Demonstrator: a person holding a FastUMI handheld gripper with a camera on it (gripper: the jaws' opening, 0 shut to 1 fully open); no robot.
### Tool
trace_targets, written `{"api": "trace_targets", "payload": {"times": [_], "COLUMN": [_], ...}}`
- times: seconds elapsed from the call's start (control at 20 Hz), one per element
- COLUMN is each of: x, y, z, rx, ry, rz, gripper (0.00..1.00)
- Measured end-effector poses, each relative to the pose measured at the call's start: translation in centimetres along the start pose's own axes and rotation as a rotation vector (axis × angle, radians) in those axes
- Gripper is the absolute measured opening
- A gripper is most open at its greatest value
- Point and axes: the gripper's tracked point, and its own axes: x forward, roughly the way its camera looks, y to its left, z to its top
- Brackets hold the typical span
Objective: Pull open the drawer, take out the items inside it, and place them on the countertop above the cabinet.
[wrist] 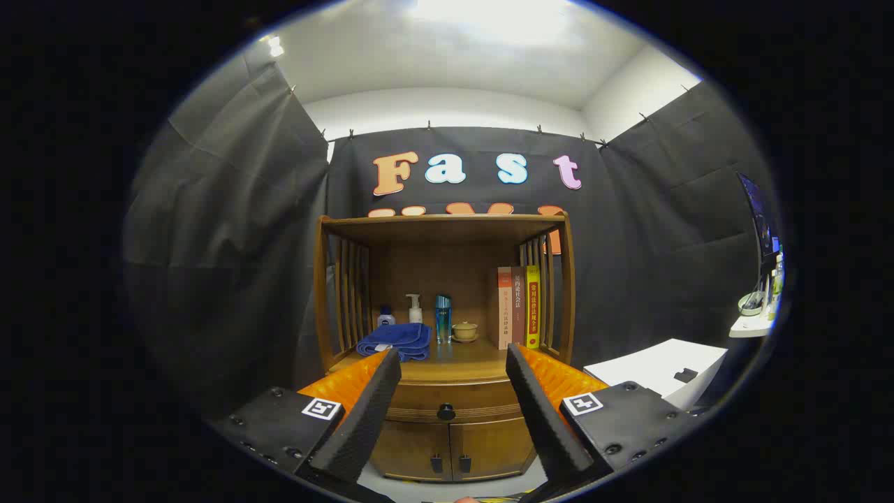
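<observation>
Sitting shut in the lower middle of the frame, the drawer [447, 399] has its front flush with the cabinet [447, 433] and its small dark knob [446, 412] untouched, so I judge the task has not started: nothing has been pulled open, and whatever lies inside is hidden. The gripper [452, 367] hangs in front of it with its fingers spread wide and released, grasping nothing. The knob shows in the gap between the fingers, beyond their tips and apart from them. Under the drawer are two small cabinet doors [450, 447], also closed.

Just above the drawer runs the countertop [468, 356], where the items are meant to end up. It already carries a folded blue towel [395, 341] to the left of centre, a small bottle [385, 318] behind the towel, a white pump bottle [414, 309], a tall blue bottle [443, 318], a little cup on a saucer [464, 330], and three upright books [518, 307] against the right side. Bare wood shows in front of the cup and books.

Still to do, as I read it: reach the knob, draw the drawer out, lift the contents and set them up top.

Off at the lower right stands a white table [656, 370].
</observation>
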Motion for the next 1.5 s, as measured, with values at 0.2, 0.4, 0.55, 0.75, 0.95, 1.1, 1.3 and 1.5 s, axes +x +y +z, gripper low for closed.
{"api": "trace_targets", "payload": {"times": [0.2, 0.4, 0.55, 0.75, 0.95, 1.1, 1.3, 1.5], "x": [-0.2, -0.1, -0.3, -0.3, -0.2, -0.1, -0.2, -0.5], "y": [0.0, -0.1, -0.1, 0.1, 0.6, 0.5, 0.8, 0.9], "z": [-0.2, -0.1, -0.1, -0.1, -0.8, -0.6, -1.0, -1.2], "rx": [-0.001, -0.002, -0.002, -0.002, -0.007, -0.009, -0.013, -0.016], "ry": [0.005, 0.004, 0.007, 0.008, 0.023, 0.023, 0.023, 0.028], "rz": [0.000, -0.001, 0.000, 0.000, 0.008, 0.005, 0.011, 0.016], "gripper": [1.00, 1.00, 1.00, 1.00, 1.00, 1.00, 1.00, 1.00]}}
